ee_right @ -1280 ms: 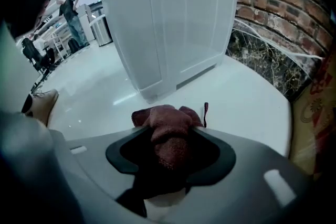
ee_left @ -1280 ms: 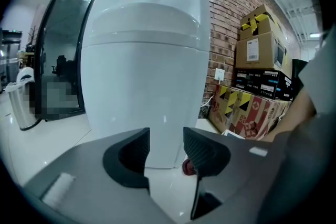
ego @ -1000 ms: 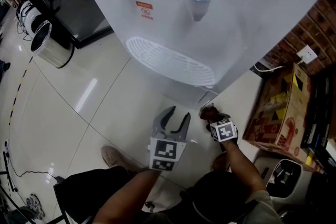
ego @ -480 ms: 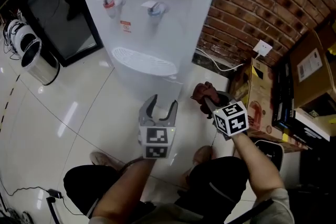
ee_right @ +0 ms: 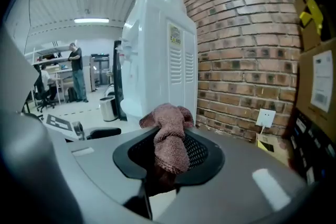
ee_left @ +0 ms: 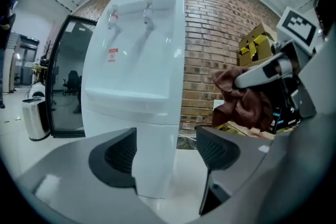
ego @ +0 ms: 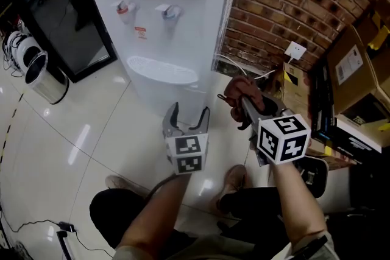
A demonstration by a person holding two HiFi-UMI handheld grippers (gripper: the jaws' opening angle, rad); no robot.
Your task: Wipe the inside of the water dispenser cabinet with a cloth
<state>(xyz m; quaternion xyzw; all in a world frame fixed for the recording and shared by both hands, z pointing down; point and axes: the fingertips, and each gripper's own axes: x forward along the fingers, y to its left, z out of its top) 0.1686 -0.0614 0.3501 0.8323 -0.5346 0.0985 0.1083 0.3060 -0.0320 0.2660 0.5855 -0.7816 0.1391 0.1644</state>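
Rust-brown cloth point(ee_right: 169, 139) pinched in R gripper point(ego: 242, 108) fingers, off water dispenser point(ego: 163, 15) right flank; cabinet point(ee_left: 155, 160) lower, to left. L gripper point(ego: 187, 119) nearer cabinet front, fingers just been opening, now apart, nothing btwn.

We carry two grey plastic tools: the left hand-held gripper point(ego: 189, 111) and the right hand-held gripper point(ego: 244, 103), each with curved jaws lined with dark textured pads point(ee_left: 113, 157). Each bears a white cube point(ego: 187, 154) printed with black square markers. We wear dark trousers point(ego: 119, 216) and tan shoes point(ego: 124, 182).
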